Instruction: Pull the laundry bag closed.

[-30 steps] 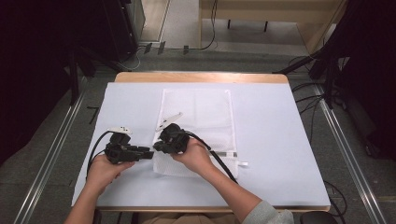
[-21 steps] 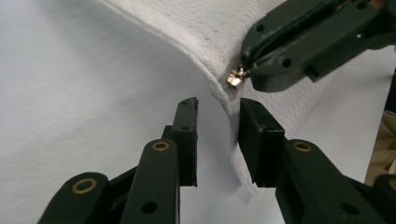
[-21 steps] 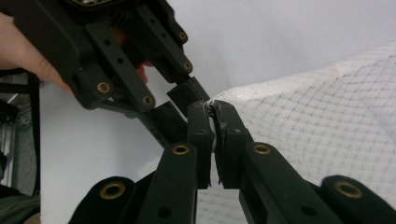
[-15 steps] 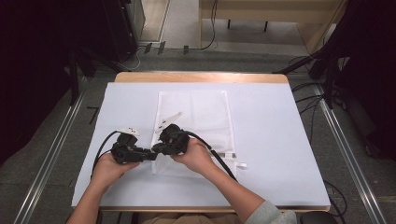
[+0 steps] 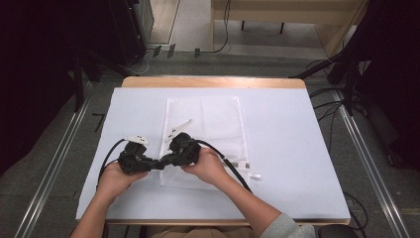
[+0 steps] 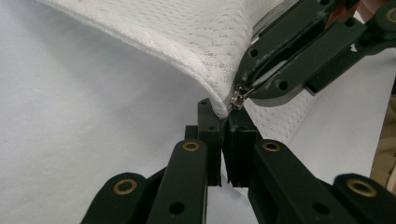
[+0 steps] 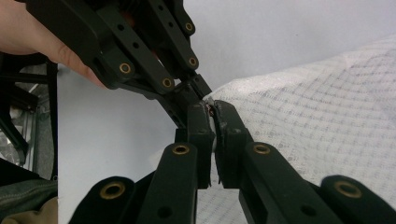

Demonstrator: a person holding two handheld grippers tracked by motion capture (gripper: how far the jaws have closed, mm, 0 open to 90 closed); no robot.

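Note:
A white mesh bag lies flat in the middle of the table, and its near left corner is lifted. My left gripper is shut on that corner's edge, seen up close in the left gripper view. My right gripper comes in from the right and meets it tip to tip. Its jaws are shut on the small metal zipper pull at the same corner. In the right gripper view, the right gripper pinches the bag's edge with the mesh spreading off to the right.
A pale blue-white cover spreads over the table, with a wooden edge at the far side. Black cables trail from both grippers toward the person. Metal rails and dark equipment flank the table.
My left gripper has moved right to the bag's near left corner and now meets the right gripper there. The right gripper has barely shifted.

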